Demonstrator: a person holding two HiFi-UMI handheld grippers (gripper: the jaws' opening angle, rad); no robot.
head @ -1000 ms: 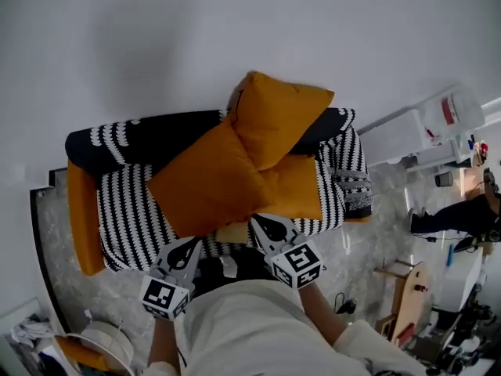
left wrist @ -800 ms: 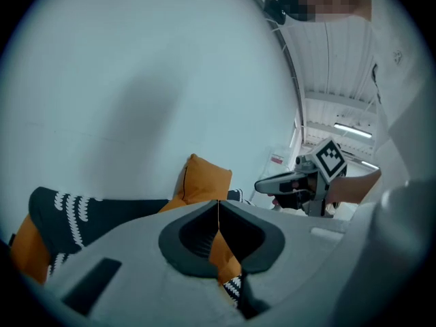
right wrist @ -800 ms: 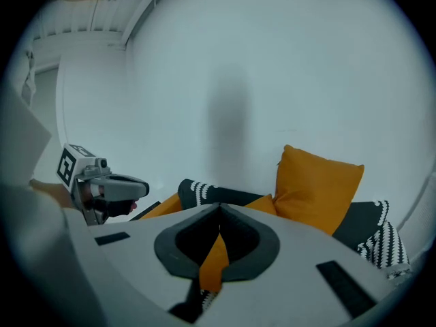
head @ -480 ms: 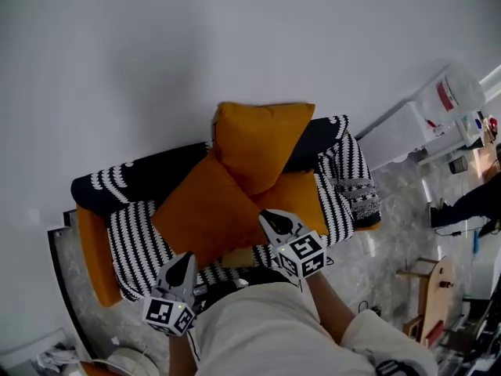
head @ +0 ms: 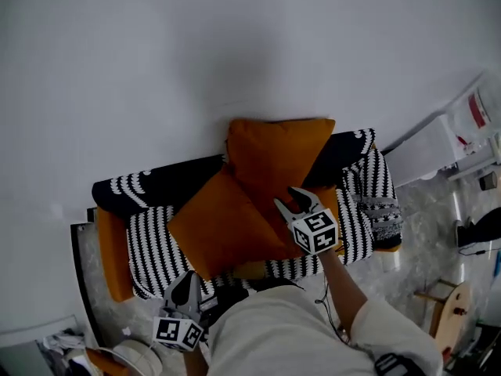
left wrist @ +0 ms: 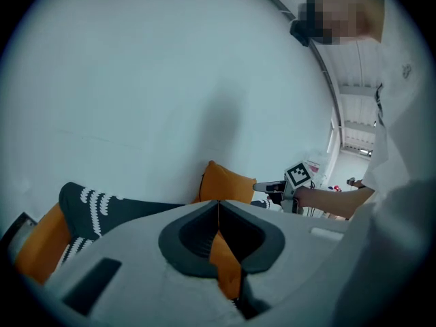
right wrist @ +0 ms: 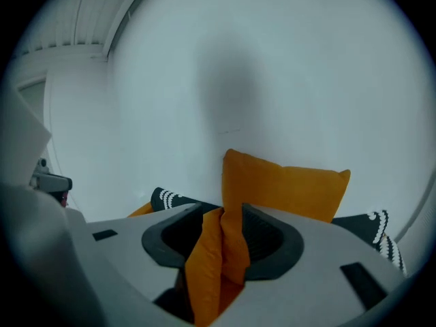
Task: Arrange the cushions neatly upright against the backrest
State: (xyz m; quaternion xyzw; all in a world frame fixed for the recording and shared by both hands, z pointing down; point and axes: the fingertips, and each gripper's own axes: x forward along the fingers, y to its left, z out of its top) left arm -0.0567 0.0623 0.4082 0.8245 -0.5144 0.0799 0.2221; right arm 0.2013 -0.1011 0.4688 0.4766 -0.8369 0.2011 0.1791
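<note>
1. Left gripper (head: pixel 189 280): positioned nearest the operator, at the front edge of the sofa (head: pixel 153 241). Its fingers (left wrist: pixel 191 230) are pressed together. A thin wedge of orange fabric is pinched between them. In the head view the tips meet the lower corner of the front cushion (head: pixel 223 229).

2. Front cushion: orange, set corner-on as a diamond on the striped seat. Its upper right side overlaps the lower left part of the rear cushion (head: pixel 274 155).

3. Right gripper (head: pixel 301 198): positioned further in, over the seat, at the lower edge of the rear cushion. Its fingers (right wrist: pixel 272 240) are opening. A fold of orange cushion fabric stands between them, with a dark gap showing beside the left finger. Which cushion the fold belongs to cannot be determined.

4. Rear cushion: orange, upright, square-on against the dark backrest (head: pixel 156 182). Its top edge rises above the backrest line.

5. Wall (head: pixel 235 45): plain, directly behind the backrest and touching the rear cushion's back.
</note>
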